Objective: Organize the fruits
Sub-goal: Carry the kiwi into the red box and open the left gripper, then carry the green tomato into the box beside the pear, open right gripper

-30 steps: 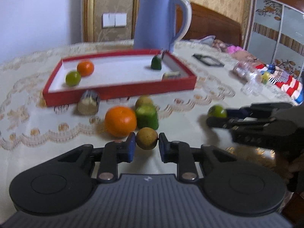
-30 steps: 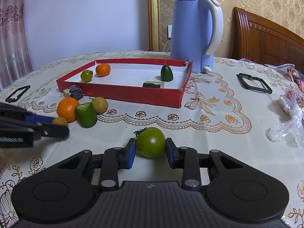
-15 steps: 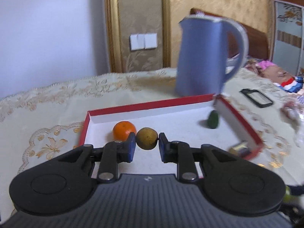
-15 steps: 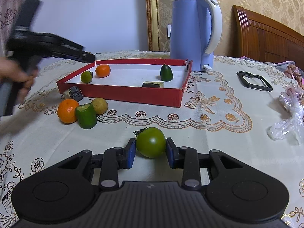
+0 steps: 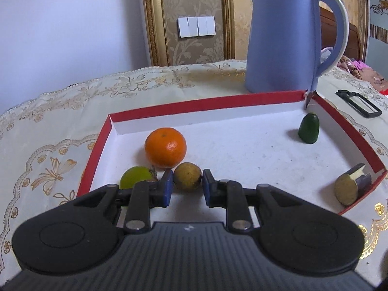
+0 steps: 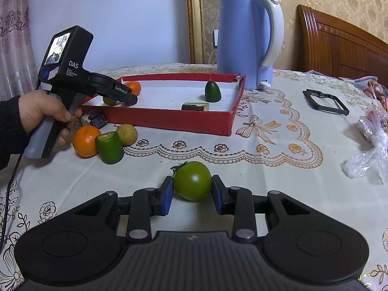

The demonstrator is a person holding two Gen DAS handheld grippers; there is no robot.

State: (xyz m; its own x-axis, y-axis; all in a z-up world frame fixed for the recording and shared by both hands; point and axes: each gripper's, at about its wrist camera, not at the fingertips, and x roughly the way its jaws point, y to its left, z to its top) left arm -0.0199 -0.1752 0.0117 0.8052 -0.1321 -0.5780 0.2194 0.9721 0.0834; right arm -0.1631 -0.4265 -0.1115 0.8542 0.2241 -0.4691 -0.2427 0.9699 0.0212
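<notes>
— Cream lace cloth covers the table (image 6: pixel 278 174), gold wallpaper behind it. What does the left gripper (image 5: pixel 188 185) have?

— A small brownish fruit (image 5: pixel 187 175) sits between its blue pads, narrow gap, both pads at its sides. It hangs low over the red tray (image 5: pixel 93 155), near the tray's left front corner. I cannot tell if the fruit touches the floor yet.

— What lies around it?

— An orange (image 5: pixel 165 147) just behind, a yellow-green fruit (image 5: pixel 134 180) just to the left, partly hidden by the left finger. Letting go here looks tight; it may roll against them.

— And the right gripper (image 6: pixel 192 191)?

— Its pads bracket a green tomato (image 6: pixel 192 180) on the table's near side, well in front of the tray's front wall. Whether they press it or only flank it is unclear.

— What remains outside?

— Another orange (image 6: pixel 86 141), a cut green piece (image 6: pixel 109 147) and a tan fruit (image 6: pixel 127 134), near the tray's front left corner, closer to the left hand (image 6: pixel 42 114).
</notes>
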